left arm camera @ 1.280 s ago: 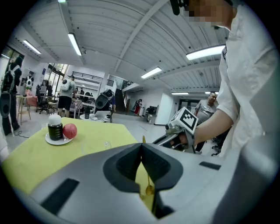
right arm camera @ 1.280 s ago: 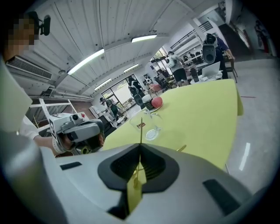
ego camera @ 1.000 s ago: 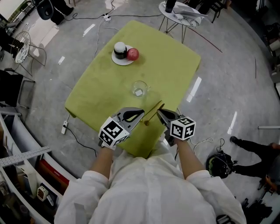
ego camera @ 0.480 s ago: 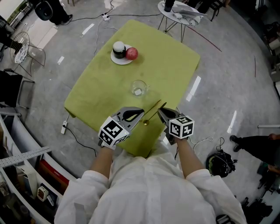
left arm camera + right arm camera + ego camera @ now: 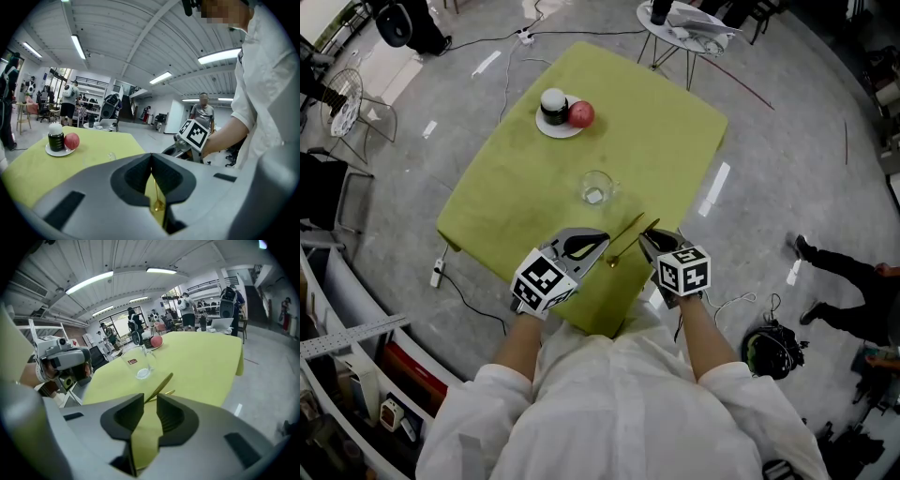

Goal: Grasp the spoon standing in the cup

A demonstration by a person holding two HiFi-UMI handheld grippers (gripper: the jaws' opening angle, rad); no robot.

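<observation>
The left gripper (image 5: 151,157) is clamped on the spoon (image 5: 158,205). The right gripper (image 5: 150,401) has just been opening, with its jaws loose around the handle. With only one thin pinch, the spoon may swing and drop.

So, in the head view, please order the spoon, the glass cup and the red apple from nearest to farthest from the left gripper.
1. Spoon, lying closest, just to the right.
2. Glass cup, mid-table, farther on.
3. Red apple, on the far plate.
</observation>
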